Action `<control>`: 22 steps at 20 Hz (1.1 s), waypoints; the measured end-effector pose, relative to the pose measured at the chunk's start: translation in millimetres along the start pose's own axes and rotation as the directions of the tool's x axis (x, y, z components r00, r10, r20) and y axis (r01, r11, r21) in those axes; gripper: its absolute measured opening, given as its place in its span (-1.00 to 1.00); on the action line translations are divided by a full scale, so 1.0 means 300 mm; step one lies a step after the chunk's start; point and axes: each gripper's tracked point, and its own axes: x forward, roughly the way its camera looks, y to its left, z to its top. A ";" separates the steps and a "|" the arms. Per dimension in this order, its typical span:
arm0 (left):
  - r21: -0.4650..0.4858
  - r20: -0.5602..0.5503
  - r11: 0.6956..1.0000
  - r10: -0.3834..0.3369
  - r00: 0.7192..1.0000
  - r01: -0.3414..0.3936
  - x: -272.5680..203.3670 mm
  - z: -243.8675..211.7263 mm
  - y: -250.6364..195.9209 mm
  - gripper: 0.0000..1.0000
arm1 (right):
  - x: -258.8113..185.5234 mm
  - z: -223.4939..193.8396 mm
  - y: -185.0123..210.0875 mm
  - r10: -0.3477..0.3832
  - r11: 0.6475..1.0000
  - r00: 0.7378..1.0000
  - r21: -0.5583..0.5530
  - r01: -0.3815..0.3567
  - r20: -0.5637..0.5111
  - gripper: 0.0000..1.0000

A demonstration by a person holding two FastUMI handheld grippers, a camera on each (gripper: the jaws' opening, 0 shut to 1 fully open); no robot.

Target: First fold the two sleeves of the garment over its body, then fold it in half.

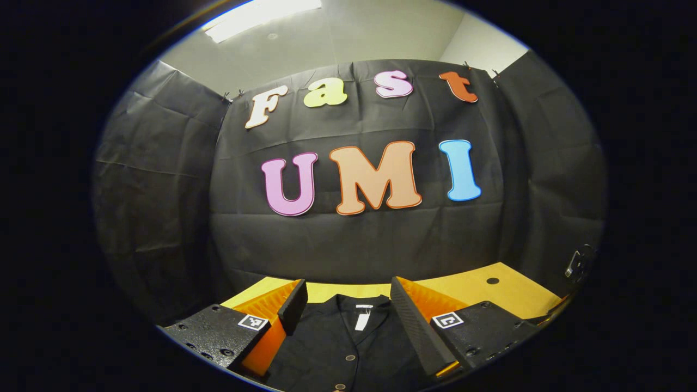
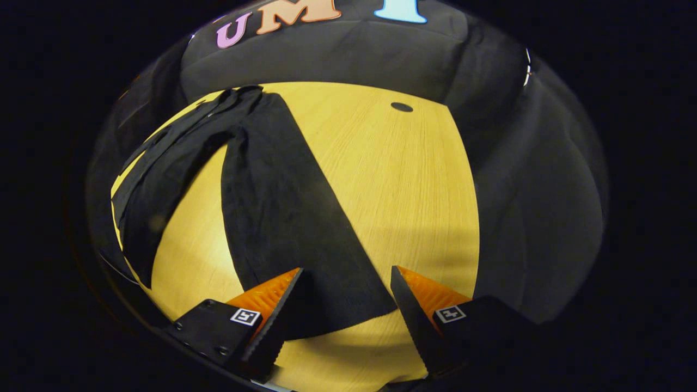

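Observation:
A black button-front garment [image 1: 348,348] lies on the yellow wooden table [image 1: 490,296], its collar and white neck label toward the far wall. My left gripper [image 1: 348,310] hangs open above the collar area, touching nothing. In the right gripper view one long black sleeve [image 2: 283,218] stretches flat across the table [image 2: 414,190] away from the garment's body [image 2: 163,158] at the upper left. My right gripper [image 2: 346,305] is open, its fingers straddling the sleeve's cuff end just above the cloth. Whether the fingers touch the cloth I cannot tell.
A small dark round hole [image 2: 402,107] marks the table near its far edge. Black cloth walls close in the table at the back and on both sides. Bare tabletop lies to the right of the sleeve.

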 end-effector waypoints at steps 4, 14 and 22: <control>0.002 -0.008 1.000 0.003 1.000 -0.003 0.016 -0.010 -0.003 0.86 | 0.010 -0.023 -0.004 0.034 0.999 0.999 0.035 -0.033 -0.027 0.97; -0.005 0.012 1.000 -0.016 1.000 0.016 0.026 0.009 -0.014 0.90 | -0.006 -0.005 0.083 0.019 0.999 0.999 0.029 -0.019 0.026 -0.94; -0.087 0.057 0.996 0.031 0.998 -0.026 -0.021 0.015 0.119 0.82 | -0.271 0.345 0.277 0.086 0.987 0.938 0.100 -0.126 0.335 -0.95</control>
